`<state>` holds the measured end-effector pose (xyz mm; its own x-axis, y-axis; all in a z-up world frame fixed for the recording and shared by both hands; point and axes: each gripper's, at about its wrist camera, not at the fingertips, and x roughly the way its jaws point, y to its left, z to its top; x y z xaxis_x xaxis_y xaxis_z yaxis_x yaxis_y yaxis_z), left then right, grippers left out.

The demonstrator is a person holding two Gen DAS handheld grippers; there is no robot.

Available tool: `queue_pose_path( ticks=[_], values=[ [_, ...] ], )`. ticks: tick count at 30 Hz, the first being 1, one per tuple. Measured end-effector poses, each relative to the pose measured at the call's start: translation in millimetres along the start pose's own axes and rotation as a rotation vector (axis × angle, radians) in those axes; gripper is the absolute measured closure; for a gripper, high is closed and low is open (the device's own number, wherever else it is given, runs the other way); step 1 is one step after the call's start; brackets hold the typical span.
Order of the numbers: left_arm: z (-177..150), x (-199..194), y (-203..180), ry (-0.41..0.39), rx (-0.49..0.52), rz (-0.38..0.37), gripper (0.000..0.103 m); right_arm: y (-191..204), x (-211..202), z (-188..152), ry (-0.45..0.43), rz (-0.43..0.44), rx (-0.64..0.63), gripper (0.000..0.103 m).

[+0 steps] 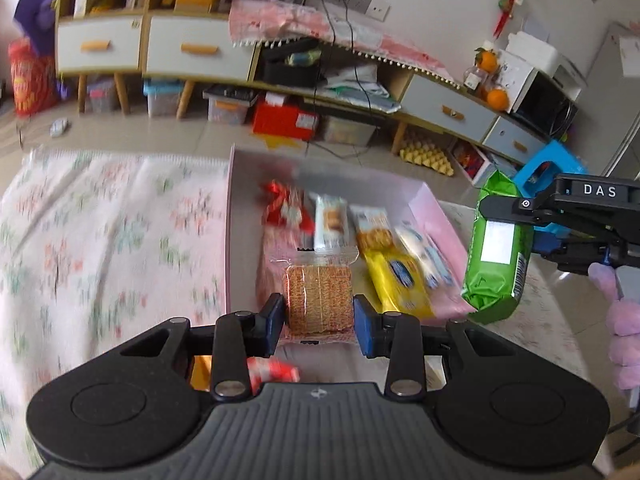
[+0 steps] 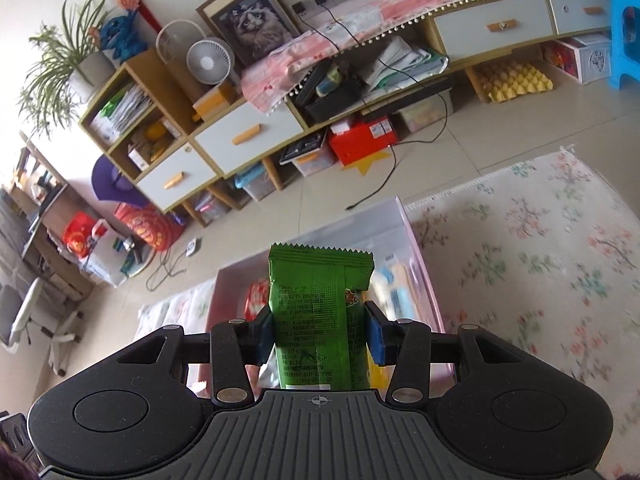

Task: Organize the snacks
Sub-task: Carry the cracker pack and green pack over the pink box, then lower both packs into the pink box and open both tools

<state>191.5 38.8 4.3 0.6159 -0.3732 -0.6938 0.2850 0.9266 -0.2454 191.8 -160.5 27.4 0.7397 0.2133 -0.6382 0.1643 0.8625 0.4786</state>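
1. While both hands carry a snack, the left gripper [image 1: 319,312] is clenched on a clear-wrapped cracker pack [image 1: 319,297], hanging over the near end of the pink box [image 1: 430,200].
2. Its long axis points along the row of packs already in the box.
3. Beside the box's right wall, the right gripper [image 2: 319,336] grasps a green packet [image 2: 320,312], upright, so the left looks nearer to dropping in.

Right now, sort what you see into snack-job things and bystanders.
Job:
- left tool shut on clear-wrapped cracker pack
- right tool shut on green snack pack
- pink box with snack packs inside

Lying about:
- floral cloth
- desk fan
- cat picture
- red box
- blue stool
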Motion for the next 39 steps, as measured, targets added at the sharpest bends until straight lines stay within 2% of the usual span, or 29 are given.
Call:
queue_pose_path(
  ticks=[7,11,15,22,25,26,28,30,36,39],
  values=[
    [2.2,25.4,-3.6,-0.027,0.117,0.073,0.069,-6.4,41.2,1.1,0.001,-0.006,-0.038,0.059],
    [1.3,35.0,0.2,-0.005,0.106,0.088,0.069,-10.2,60.5,-2.9,0.008,-0.019,-0.038,0.059],
    [2.4,35.4,-4.4,-0.022,0.151,0.104,0.069,-13.9,71.3,-4.0,0.011,-0.019,-0.014,0.059],
    [4.7,34.1,-1.2,-0.021,0.137,0.093,0.067,-9.3,78.9,-6.2,0.023,-0.009,-0.03,0.057],
    [6.1,33.7,-2.7,-0.019,0.134,0.091,0.057,-8.0,77.4,-5.0,0.028,0.002,-0.029,0.054],
    [6.1,33.3,-3.5,-0.021,0.136,0.091,0.052,-7.7,75.8,-4.6,0.026,0.003,-0.03,0.044],
    [5.9,31.0,-4.9,-0.027,0.144,0.095,0.046,-6.3,71.8,-3.9,0.017,0.006,-0.04,0.035],
    [6.0,28.3,-6.3,-0.029,0.154,0.096,0.037,-4.5,69.5,-2.9,0.021,0.002,-0.059,0.033],
    [8.1,21.1,-6.5,-0.029,0.14,0.093,0.02,2.4,57.0,-3.0,0.027,-0.033,-0.106,0.024],
    [8.6,15.8,-6.9,-0.031,0.131,0.096,0.015,4.9,48.2,-3.6,0.041,-0.056,-0.131,0.021]
  ],
)
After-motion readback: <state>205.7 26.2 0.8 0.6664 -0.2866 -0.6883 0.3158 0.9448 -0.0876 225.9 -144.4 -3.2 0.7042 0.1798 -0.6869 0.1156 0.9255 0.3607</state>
